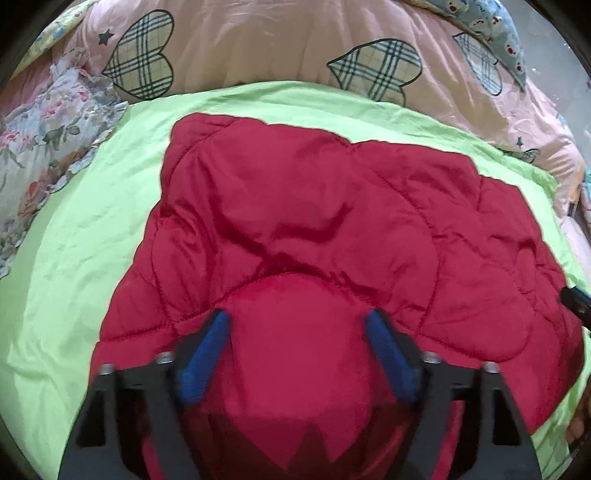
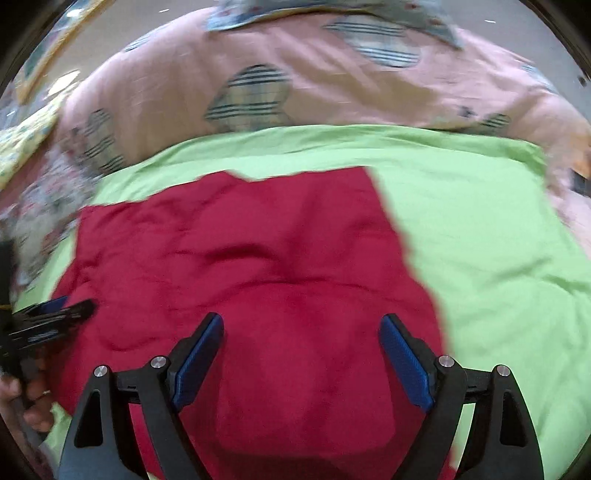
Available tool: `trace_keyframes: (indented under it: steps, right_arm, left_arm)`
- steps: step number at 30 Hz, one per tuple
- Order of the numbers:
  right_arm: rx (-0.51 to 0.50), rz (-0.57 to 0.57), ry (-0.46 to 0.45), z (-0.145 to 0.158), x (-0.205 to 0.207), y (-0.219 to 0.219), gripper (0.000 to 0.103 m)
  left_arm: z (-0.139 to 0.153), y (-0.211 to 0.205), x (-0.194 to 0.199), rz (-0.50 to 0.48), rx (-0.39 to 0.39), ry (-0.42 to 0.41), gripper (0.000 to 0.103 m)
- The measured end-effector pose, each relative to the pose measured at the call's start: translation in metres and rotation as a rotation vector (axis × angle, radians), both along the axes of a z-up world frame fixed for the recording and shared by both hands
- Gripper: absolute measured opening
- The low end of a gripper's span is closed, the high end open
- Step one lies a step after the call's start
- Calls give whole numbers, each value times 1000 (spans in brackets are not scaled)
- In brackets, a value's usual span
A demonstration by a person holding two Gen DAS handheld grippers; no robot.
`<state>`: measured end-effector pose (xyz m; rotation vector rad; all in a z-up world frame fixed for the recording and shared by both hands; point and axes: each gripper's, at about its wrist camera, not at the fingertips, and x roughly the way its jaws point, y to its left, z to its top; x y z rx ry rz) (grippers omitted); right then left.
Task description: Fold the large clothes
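Observation:
A large red quilted jacket point(image 1: 314, 206) lies spread on a light green sheet point(image 1: 74, 229); it also shows in the right wrist view point(image 2: 240, 251). My left gripper point(image 1: 297, 317) is open, its blue pads either side of a raised red fold at the jacket's near edge. My right gripper point(image 2: 301, 321) is open above the jacket's near right part, holding nothing. The left gripper also shows at the left edge of the right wrist view point(image 2: 55, 314). The right wrist view is blurred.
A pink quilt with plaid hearts point(image 1: 258, 48) lies behind the green sheet. A floral cloth point(image 1: 44, 140) sits at the left. A blue patterned pillow point(image 1: 495, 29) is at the back right. Green sheet point(image 2: 498, 240) shows to the jacket's right.

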<state>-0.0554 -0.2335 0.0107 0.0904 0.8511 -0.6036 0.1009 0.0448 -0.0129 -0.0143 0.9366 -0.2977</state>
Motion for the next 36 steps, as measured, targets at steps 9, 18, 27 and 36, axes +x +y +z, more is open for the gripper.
trace_keyframes:
  steps: [9,18,27,36]
  right_arm:
    - [105,85,81,-26,46,-5,42]
    - [122,85,51,-32,48,-8,36]
    - [92,68,48,-26,28,-4,41]
    - [82,46,26,-7,5,3,56]
  left_arm:
    - [0,1,15,-14,-55,52,26]
    - [9,2,13,16,-14,45,29]
    - [32,2,-38,28,53,-20,41]
    - [41,-1,-73,22,114,-51,52]
